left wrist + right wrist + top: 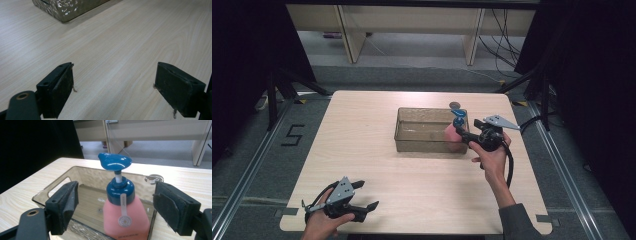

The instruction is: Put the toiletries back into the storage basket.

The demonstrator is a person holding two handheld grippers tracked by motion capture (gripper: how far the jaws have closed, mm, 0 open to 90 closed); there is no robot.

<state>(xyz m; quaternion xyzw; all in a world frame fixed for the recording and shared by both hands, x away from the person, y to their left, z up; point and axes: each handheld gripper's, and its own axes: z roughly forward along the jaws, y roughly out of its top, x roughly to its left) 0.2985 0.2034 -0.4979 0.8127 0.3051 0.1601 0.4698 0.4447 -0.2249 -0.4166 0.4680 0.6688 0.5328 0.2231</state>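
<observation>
A pink pump bottle (452,135) (125,215) with a blue pump head (115,162) stands upright inside a clear brownish bin (422,111) (57,180), at the bin's right end. My right gripper (462,137) (115,207) is open, one jaw on each side of the bottle. Its pads (68,205) stand off the bottle, the right one closer. My left gripper (367,195) (113,87) rests low over the front left of the table, open, with bare wood between its jaws.
The bin sits mid-table, a little right of centre; one corner of the bin (67,7) lies far ahead of the left gripper. A small dark round object (455,105) (154,178) lies on the table just behind the bin. Light wooden tabletop (362,140) spreads around.
</observation>
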